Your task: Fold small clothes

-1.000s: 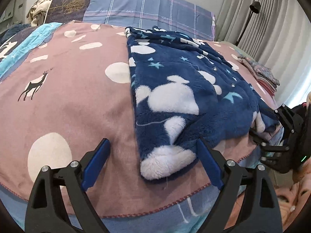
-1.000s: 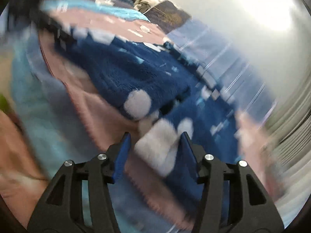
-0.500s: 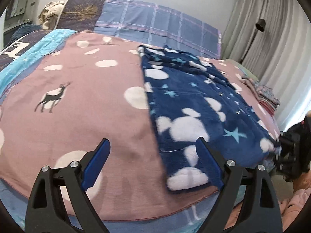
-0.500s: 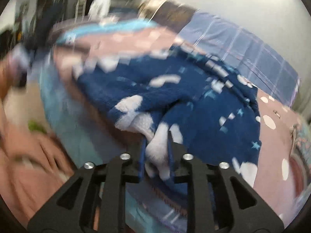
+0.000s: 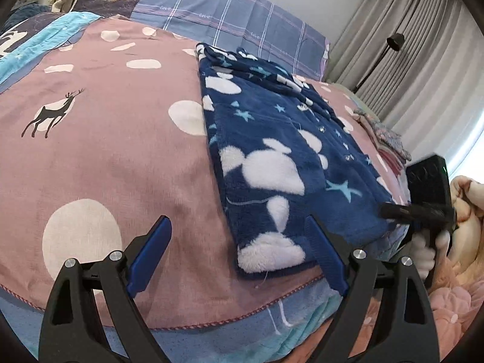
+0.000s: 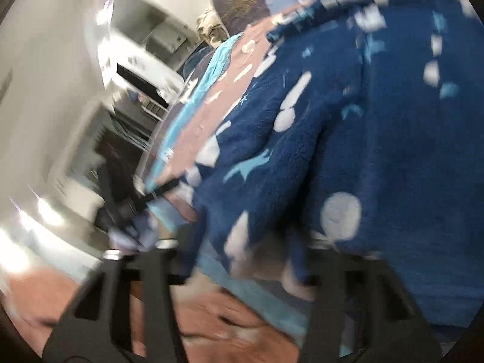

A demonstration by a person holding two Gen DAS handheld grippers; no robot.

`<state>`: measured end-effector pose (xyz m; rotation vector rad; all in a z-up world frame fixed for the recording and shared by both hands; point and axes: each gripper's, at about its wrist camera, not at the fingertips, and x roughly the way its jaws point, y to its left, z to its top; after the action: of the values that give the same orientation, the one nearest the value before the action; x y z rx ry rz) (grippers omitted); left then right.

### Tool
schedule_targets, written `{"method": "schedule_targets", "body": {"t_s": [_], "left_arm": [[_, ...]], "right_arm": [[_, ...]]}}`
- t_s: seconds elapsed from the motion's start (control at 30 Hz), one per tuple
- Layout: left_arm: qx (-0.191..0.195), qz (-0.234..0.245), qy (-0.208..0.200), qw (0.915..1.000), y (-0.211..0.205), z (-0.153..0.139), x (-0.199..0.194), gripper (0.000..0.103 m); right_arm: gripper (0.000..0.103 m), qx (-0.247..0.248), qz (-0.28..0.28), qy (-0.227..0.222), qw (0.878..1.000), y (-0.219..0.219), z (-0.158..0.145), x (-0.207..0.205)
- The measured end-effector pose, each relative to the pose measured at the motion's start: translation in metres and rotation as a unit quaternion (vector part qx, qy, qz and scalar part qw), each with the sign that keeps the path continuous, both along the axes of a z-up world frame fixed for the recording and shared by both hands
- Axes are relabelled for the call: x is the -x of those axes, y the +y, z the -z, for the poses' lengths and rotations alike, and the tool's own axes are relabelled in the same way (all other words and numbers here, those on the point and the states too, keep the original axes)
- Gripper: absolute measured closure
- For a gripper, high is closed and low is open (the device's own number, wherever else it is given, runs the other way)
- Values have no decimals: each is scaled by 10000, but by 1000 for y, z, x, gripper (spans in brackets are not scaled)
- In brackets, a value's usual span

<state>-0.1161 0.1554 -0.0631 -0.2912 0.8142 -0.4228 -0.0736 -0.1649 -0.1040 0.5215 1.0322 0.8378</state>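
Right claw [image 5: 390,210] pinches fleece top [image 5: 272,157] hem at 3 o'clock to fold it; left claw [image 5: 239,242] waits spread wide.

Left wrist view: bed [image 5: 106,157] foot, facing headboard. Right view: close, rolled, blurred; both share garment [image 5: 272,151].

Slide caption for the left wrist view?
Open left gripper hovers at the near hem of a navy fleece garment spread on the pink bedspread.
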Motion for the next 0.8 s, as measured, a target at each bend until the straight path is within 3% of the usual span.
{"method": "schedule_targets", "body": {"t_s": [0.03,0.1,0.17,0.23,0.33,0.43,0.47,0.5,0.53,0.57,0.6,0.63,0.7,0.8], "left_arm": [[-9,29,11,10000,0,0,2,14],[-16,129,-33,9999,-2,0,7,14],[-2,313,-111,9994,-7,0,13,14],[-96,477,-128,9987,-15,3,15,14],[-463,531,-151,9974,-29,8,13,14],[-450,442,-164,9979,-30,11,10,14],[-412,420,-175,9981,-29,11,10,14],[-391,384,-192,9983,-28,10,9,15],[-375,341,-211,9985,-26,10,9,26],[-355,293,-224,9987,-25,9,9,48],[-250,243,-218,9992,-21,8,8,63],[-31,252,-146,9996,-17,8,7,86],[130,38,-159,9998,-12,3,10,89],[-372,-64,-454,9983,-23,-21,24,90]], "right_arm": [[94,41,41,99,9999,1,-1,-1],[96,-359,142,63,9992,-7,-14,-1],[96,-639,240,-197,9975,-20,-33,6],[94,-169,374,-468,9981,-25,-40,9],[91,599,516,-262,9965,-25,-21,9],[88,943,501,-334,9937,-19,-14,15],[83,972,453,-417,9934,-17,-16,19],[69,978,401,-467,9933,-15,-18,22],[62,965,356,-515,9934,-14,-20,26],[54,978,347,-612,9927,-15,-25,29],[54,1039,377,-704,9914,-16,-29,33],[54,1118,431,-803,9895,-19,-31,34],[52,1224,766,-1046,9840,-36,-43,40],[45,1286,1554,-1193,9722,-79,-56,42]]}}
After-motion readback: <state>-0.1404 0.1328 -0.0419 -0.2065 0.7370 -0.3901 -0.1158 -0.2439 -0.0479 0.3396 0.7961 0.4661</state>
